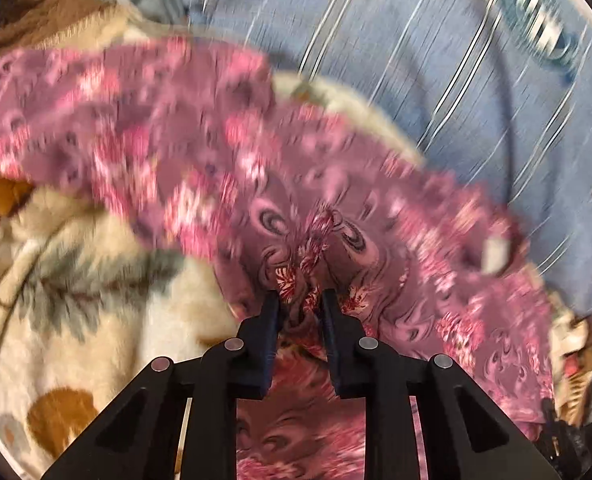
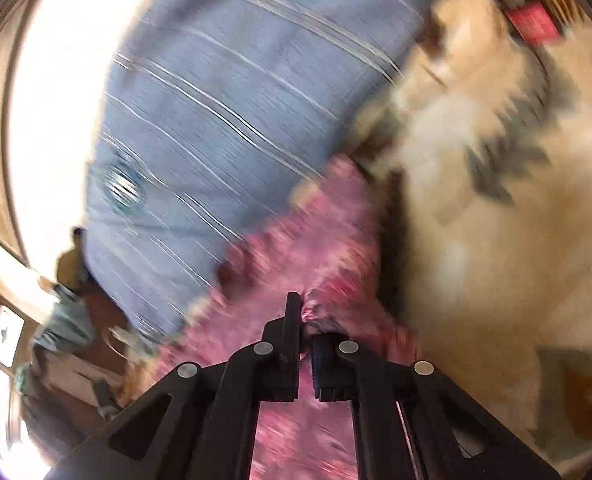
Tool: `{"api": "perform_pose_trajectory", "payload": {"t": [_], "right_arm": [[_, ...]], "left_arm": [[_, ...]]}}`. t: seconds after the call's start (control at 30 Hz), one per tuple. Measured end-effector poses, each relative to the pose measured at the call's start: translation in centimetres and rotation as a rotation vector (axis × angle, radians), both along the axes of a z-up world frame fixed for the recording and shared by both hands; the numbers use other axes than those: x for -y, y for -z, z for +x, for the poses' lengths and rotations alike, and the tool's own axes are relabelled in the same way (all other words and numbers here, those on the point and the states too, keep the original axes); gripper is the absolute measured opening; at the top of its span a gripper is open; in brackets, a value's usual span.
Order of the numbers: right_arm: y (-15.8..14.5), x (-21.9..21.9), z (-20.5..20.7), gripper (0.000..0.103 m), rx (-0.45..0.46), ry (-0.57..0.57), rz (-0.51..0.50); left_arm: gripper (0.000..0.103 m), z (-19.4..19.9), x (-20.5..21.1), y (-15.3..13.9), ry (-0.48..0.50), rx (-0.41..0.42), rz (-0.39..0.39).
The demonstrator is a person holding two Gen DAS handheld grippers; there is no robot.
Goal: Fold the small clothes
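Note:
A pink and mauve floral garment (image 1: 199, 136) stretches across the left wrist view, over a cream blanket and a blue striped cloth. My left gripper (image 1: 300, 298) is shut on a bunched fold of it, the cloth pinched between the black fingers. In the right wrist view the same floral garment (image 2: 316, 240) runs blurred from the fingers up toward the middle. My right gripper (image 2: 304, 314) is shut on a gathered edge of it; the fabric bulges out beside the left finger. Both views are smeared by motion.
A cream fleece blanket (image 1: 75, 280) with grey leaf and brown patches lies at the left. Blue cloth with white stripes (image 1: 416, 40) covers the upper right. In the right wrist view, a bright window (image 2: 55, 100) and room furniture (image 2: 71, 320) sit at the left, blanket (image 2: 496, 200) at the right.

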State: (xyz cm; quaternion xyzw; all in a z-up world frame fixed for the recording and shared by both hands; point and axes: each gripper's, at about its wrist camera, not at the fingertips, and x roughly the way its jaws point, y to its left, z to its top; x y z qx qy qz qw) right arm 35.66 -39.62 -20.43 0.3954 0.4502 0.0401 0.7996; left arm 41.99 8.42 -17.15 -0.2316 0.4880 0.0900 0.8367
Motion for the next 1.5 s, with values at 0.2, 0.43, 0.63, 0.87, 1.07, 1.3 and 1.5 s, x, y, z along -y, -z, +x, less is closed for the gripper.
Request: {"api": "perform_pose_trajectory", "payload": {"t": [0.2,0.43,0.63,0.87,1.07,1.3,1.5], "right_arm": [[-0.7,-0.9,-2.4,0.014,-0.019,-0.02,0.001],[-6.2,-6.1,-0.8,0.039,0.203,-0.148,-0.165],[-0.8,-7.6,2.5,0.039,0.066,-0.162,-0.216],[0.7,-8.3,1.3,0.042,0.122,-0.183,-0.266],[0.6,-8.8,1.4,0.049,0.131,-0.2,-0.27],[0.7,-8.6,1.3,0.05,0.141,-0.194,-0.255],[0.7,-8.6,1.3,0.05,0.145,-0.193,-0.255]], "left_arm": [[0.02,-1.6,-2.0,-1.1,-0.023,0.057,-0.157],[0.055,-2.8,-1.7,-3.3,-0.023,0.224,-0.17],[0.049,0.5,2.7,1.8,0.073,0.025,0.075],[0.05,-3.6,-2.9,-3.9,-0.038,0.179,-0.055],[0.055,-10.1,-16.2,-6.9,-0.343,0.199,-0.109],[0.055,-14.1,-26.4,-2.1,-0.585,0.145,-0.41],[0.054,-12.1,-27.6,-1.2,-0.574,0.192,-0.494]]}}
